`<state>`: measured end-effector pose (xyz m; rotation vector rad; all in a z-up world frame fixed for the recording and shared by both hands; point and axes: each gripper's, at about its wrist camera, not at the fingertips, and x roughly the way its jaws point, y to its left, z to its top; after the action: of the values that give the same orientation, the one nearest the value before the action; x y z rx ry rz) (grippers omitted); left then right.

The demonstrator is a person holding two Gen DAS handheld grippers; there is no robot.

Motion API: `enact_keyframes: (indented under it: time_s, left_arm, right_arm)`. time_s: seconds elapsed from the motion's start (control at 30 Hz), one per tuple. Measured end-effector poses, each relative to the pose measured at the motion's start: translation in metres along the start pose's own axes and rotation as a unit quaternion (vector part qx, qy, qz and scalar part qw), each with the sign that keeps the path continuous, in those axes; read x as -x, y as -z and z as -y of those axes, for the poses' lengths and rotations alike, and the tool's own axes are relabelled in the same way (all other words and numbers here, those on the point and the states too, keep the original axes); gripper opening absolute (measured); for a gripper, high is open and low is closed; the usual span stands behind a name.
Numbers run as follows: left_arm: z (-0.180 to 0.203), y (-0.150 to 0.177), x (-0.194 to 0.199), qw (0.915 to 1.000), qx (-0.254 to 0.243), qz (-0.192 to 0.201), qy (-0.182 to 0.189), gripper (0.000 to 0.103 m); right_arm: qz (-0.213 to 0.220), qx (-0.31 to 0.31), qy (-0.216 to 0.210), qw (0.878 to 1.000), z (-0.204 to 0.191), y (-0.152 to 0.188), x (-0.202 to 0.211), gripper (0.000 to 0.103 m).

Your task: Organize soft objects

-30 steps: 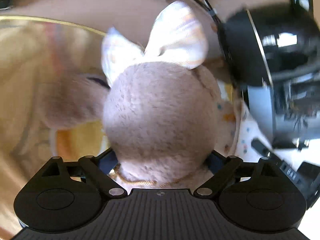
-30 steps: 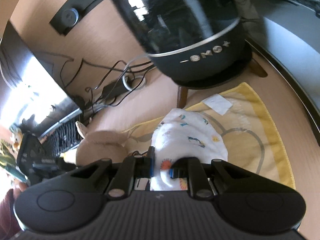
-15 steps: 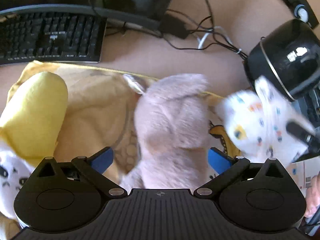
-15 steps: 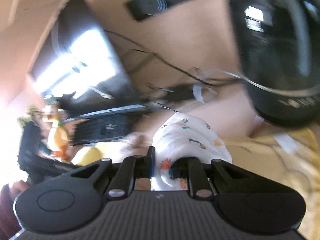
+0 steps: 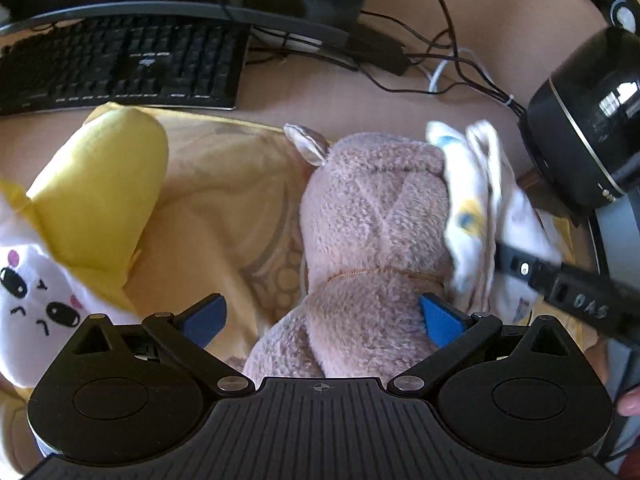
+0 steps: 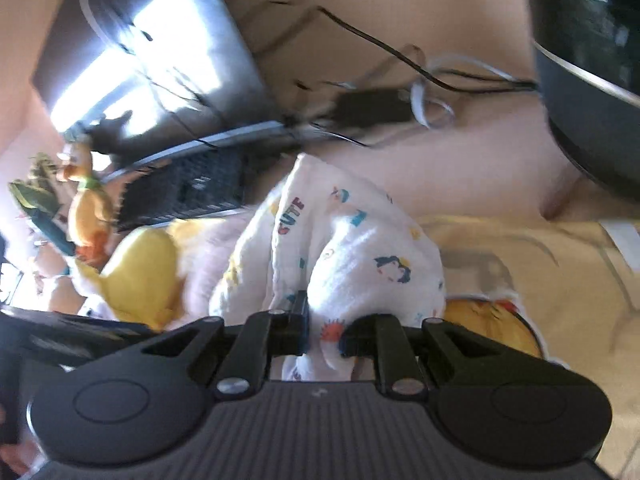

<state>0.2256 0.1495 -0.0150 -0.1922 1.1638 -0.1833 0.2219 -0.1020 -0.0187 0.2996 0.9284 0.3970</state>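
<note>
**Printed cloth clamped, plush toy lying free**

Right hand-held gripper (image 6: 325,330) clenched on white printed cloth (image 6: 352,248), bunched and lifted just beside the pinkish-brown plush toy (image 5: 376,236). Left hand-held gripper (image 5: 322,318) released, blue pads (image 5: 440,318) wide apart on either side of the plush toy, right pad near its fur. Plush toy resting on yellow blanket (image 5: 224,200). Yellow-and-white stuffed animal (image 5: 80,216) left of the plush toy, black keyboard (image 5: 120,68) behind it on the surface (image 5: 400,104).
</note>
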Motion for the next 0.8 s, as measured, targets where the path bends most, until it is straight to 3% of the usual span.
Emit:
enact_keyframes:
  time_s: [0.2, 0.37, 0.5, 0.63, 0.73, 0.8]
  left_arm:
    - [-0.011, -0.005, 0.004, 0.9999, 0.014, 0.0, -0.007, 0.103]
    - [-0.032, -0.01, 0.01, 0.999, 0.042, 0.002, -0.018, 0.103]
    - [-0.049, -0.014, 0.012, 0.9978, 0.061, 0.0, -0.024, 0.103]
    - [-0.058, -0.014, 0.011, 0.9975, 0.069, -0.003, -0.019, 0.103]
    - [-0.057, -0.014, 0.011, 0.9979, 0.063, -0.001, -0.016, 0.103]
    - [-0.056, -0.014, 0.01, 0.9982, 0.058, 0.0, -0.016, 0.103]
  right_arm:
    - [0.01, -0.035, 0.023, 0.999, 0.025, 0.01, 0.015, 0.014]
    - [0.033, -0.042, 0.009, 0.999, 0.021, 0.01, 0.041, 0.013]
    - [0.053, -0.035, -0.028, 0.998, -0.001, 0.007, 0.068, 0.013]
    - [0.06, -0.031, -0.11, 0.992, -0.027, 0.0, 0.093, 0.013]
    - [0.045, -0.011, -0.175, 0.983, -0.049, -0.001, 0.098, 0.013]
    - [0.017, 0.011, -0.19, 0.982, -0.064, 0.006, 0.086, 0.013]
